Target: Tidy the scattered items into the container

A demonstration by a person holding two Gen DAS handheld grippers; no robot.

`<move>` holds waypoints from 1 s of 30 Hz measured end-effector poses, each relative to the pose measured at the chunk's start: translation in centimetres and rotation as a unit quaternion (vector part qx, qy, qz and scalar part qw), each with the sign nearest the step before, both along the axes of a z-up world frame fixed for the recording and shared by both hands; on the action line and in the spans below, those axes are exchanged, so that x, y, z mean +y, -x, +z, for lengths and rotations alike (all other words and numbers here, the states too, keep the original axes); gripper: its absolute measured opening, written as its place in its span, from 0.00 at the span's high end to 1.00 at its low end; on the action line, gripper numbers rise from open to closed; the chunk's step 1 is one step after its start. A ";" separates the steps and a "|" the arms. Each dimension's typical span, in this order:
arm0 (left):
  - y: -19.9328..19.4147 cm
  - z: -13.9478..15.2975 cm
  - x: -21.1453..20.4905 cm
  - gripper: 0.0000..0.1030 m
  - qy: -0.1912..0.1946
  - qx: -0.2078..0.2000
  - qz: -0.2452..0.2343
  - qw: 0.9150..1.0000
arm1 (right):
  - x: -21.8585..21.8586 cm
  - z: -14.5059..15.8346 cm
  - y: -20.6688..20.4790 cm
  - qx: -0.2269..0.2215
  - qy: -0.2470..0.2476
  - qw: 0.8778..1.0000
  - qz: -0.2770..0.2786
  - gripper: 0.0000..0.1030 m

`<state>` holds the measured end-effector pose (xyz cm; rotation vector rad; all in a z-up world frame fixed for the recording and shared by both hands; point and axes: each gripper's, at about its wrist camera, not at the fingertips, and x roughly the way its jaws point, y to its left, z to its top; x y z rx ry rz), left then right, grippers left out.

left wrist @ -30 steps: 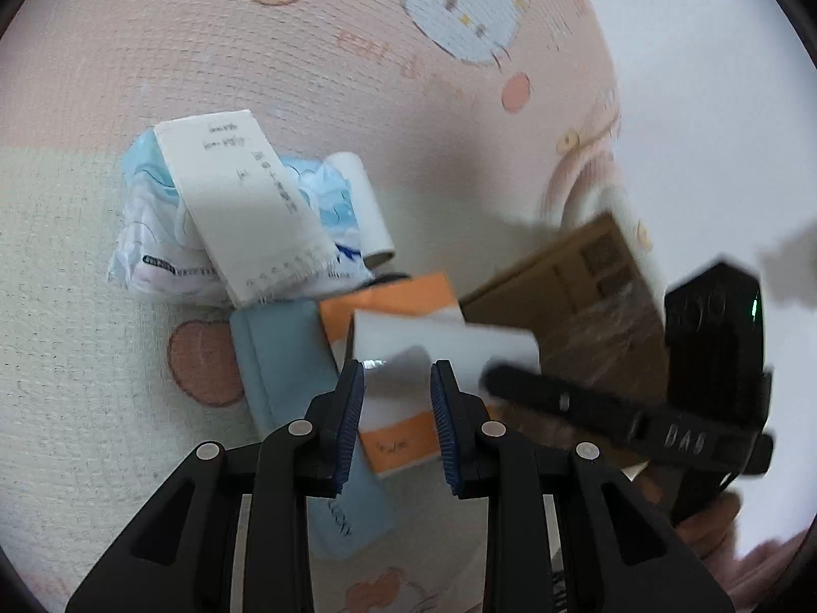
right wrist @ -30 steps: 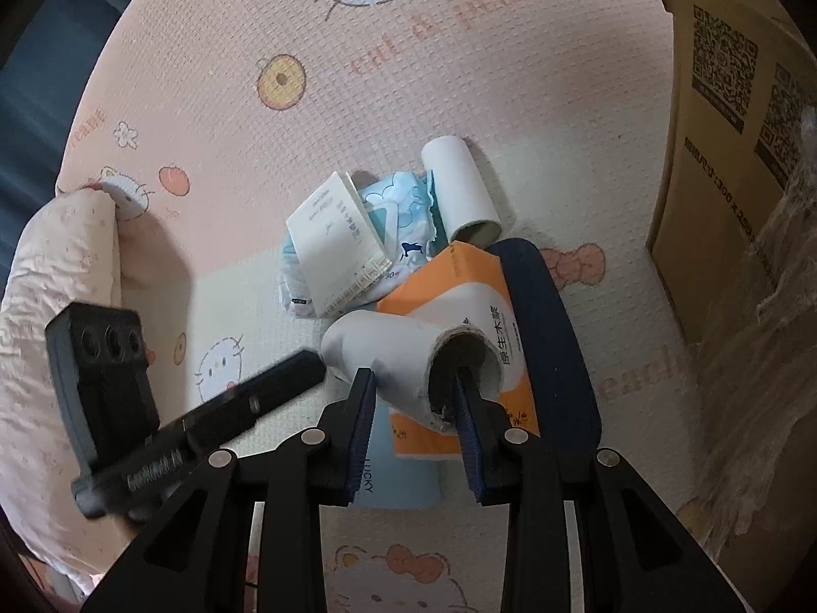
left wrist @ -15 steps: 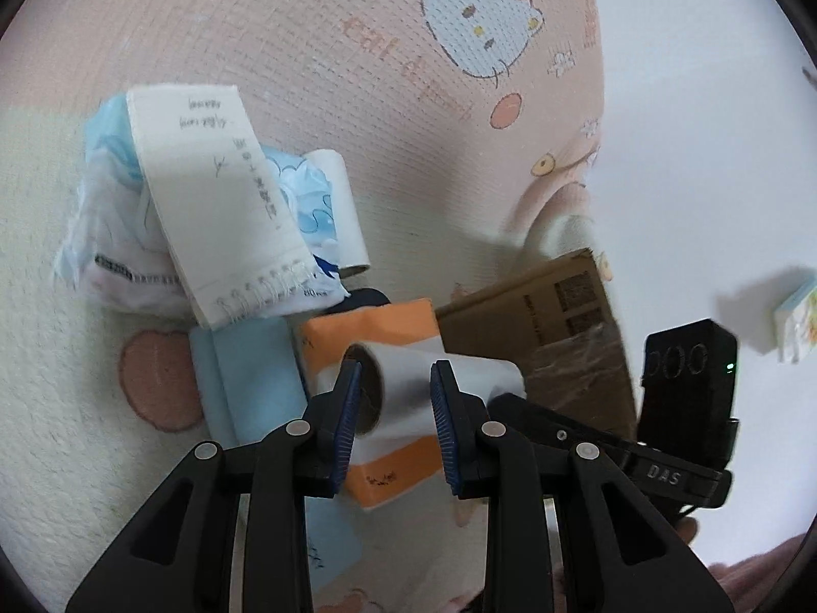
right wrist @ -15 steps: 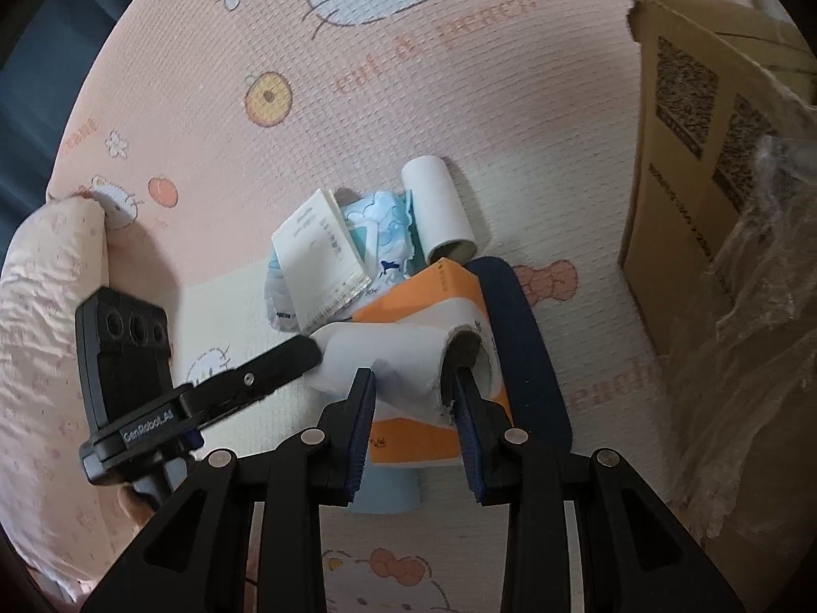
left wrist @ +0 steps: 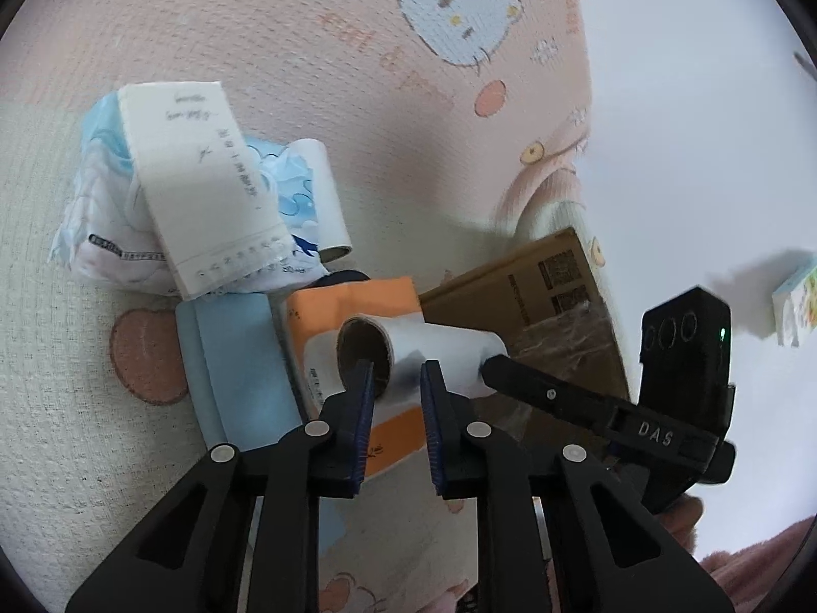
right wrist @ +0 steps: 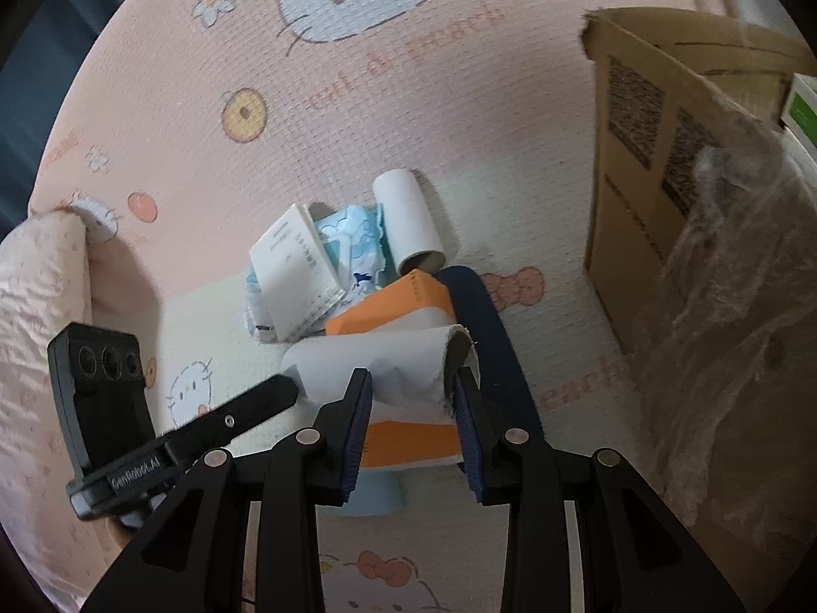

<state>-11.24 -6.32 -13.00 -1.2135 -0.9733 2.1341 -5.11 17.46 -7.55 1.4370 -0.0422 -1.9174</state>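
Left wrist view: the left gripper (left wrist: 395,383) has its jaws closing on one end of a white roll (left wrist: 424,352), above the orange pack (left wrist: 352,306), box (left wrist: 561,301) behind.

Right wrist view: the right gripper (right wrist: 413,396) has narrow jaws clamping the roll's (right wrist: 388,362) other end, over the mat (right wrist: 357,117).

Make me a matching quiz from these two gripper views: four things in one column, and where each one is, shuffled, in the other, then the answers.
Things:
1. held roll
2. second roll
3. cardboard box
4. notepad

Places:
A. stands at the right edge of the mat
B. lies on the blue and white packet
C. between both grippers, above the orange box
D. lies on the mat at the far end of the pile

Pairs: 1-C, 2-D, 3-A, 4-B
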 end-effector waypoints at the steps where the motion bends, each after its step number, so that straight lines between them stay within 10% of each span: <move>1: 0.0 0.0 0.1 0.80 -0.001 -0.001 -0.002 1.000 | 0.1 0.0 0.0 0.001 0.000 1.000 -0.001 0.72; 30: 0.2 12.9 6.8 0.80 0.072 0.098 -0.037 0.992 | 6.7 12.1 1.0 0.147 0.024 0.989 0.024 0.72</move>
